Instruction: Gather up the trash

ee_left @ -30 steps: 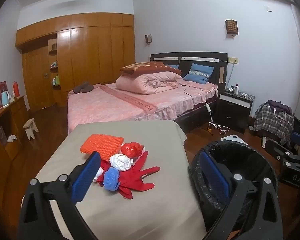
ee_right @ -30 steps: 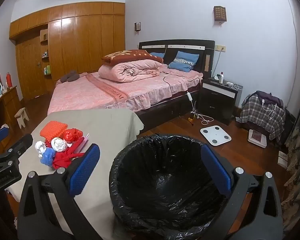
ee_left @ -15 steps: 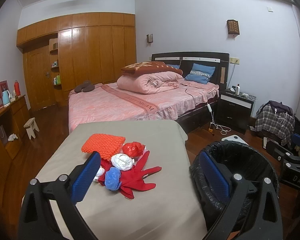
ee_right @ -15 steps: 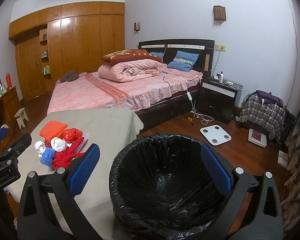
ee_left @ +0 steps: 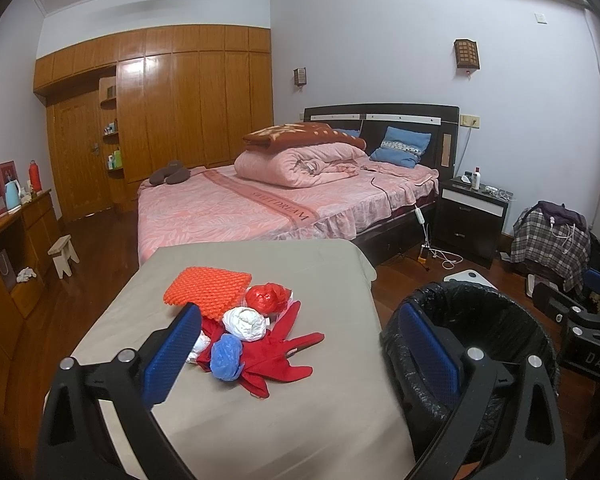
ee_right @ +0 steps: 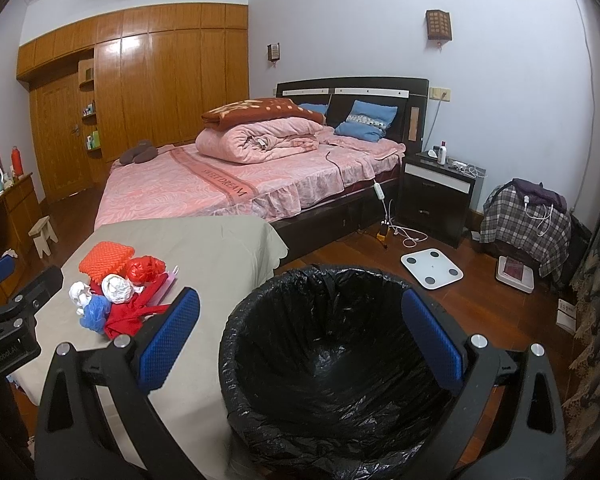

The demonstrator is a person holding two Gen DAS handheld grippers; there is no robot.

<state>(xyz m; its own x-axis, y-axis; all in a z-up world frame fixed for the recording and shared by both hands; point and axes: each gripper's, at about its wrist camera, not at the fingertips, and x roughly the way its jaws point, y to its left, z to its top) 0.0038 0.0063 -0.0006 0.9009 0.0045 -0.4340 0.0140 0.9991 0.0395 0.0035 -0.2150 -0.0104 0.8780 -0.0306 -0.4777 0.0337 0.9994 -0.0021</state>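
A pile of trash lies on the grey-covered table (ee_left: 260, 408): an orange knitted pad (ee_left: 208, 286), a red plastic ball (ee_left: 268, 297), a white wad (ee_left: 245, 322), a blue wad (ee_left: 226, 356) and a red glove (ee_left: 278, 360). The pile also shows in the right wrist view (ee_right: 116, 292). A bin with a black liner (ee_right: 340, 352) stands right of the table. My left gripper (ee_left: 300, 356) is open, above the table's near part, behind the pile. My right gripper (ee_right: 300, 340) is open over the bin's near rim. Both are empty.
A pink bed (ee_left: 260, 200) stands behind the table, with a black nightstand (ee_left: 474, 216) to its right. A white scale (ee_right: 431, 267) lies on the wood floor past the bin. A plaid-covered seat (ee_right: 526, 216) is at far right, a wooden dresser (ee_left: 4, 256) at left.
The left wrist view has shifted slightly, so the pile sits a little higher and to the right. The right gripper has hardly moved. Both stay open.
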